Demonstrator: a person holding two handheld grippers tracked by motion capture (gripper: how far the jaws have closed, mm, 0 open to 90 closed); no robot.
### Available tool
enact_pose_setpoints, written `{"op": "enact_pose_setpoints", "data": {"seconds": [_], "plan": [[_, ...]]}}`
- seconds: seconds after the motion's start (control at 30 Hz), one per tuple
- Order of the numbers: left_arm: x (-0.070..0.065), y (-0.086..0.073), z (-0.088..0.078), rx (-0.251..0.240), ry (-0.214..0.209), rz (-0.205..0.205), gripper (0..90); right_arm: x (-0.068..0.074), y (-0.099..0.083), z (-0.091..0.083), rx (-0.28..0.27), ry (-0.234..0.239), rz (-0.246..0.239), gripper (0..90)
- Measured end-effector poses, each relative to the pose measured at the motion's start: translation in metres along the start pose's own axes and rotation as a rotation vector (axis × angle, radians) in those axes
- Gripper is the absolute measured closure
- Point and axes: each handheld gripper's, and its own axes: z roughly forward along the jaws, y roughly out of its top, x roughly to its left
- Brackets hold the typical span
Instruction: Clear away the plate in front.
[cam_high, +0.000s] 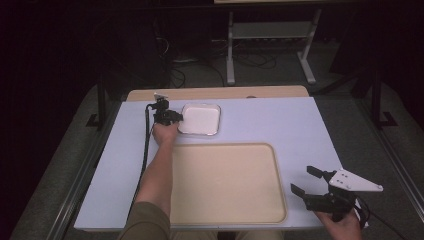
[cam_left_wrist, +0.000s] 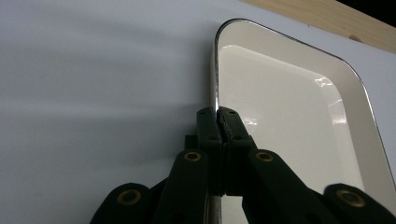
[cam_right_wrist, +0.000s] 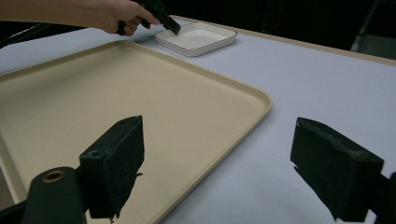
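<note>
Pinching white dish (cam_left_wrist: 299, 107) rim, left gripper (cam_left_wrist: 218, 115); right gripper (cam_right_wrist: 233, 172) agape over pale table (cam_high: 280, 125).

Overhead plus two low tool-mounted close-ups

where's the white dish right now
In the high view the white dish sits at the table's far left, beyond the tan tray, its left rim pinched by the left gripper.

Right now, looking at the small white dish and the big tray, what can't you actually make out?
- Left gripper view: the white dish's near end is hidden behind the left tool, clamped on its rim.
- High view: that rim grip is too small to see; the left tool covers it.
- Right gripper view: the beige tray's near-left part is cut off by the frame edge and by the open right tool.
</note>
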Motion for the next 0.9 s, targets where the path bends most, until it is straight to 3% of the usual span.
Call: {"op": "enact_pose_setpoints", "data": {"seconds": [0.5, 0.9], "plan": [[0.002, 0.000, -0.012, -0.050, -0.033, -0.049, 88.7, -0.001, 0.000, 0.001, -0.002, 0.000, 0.007, 16.0], [-0.003, 0.006, -0.035, -0.089, -0.062, -0.035, 88.7, -0.001, 0.000, 0.001, -0.008, -0.002, 0.010, 15.6]]}}
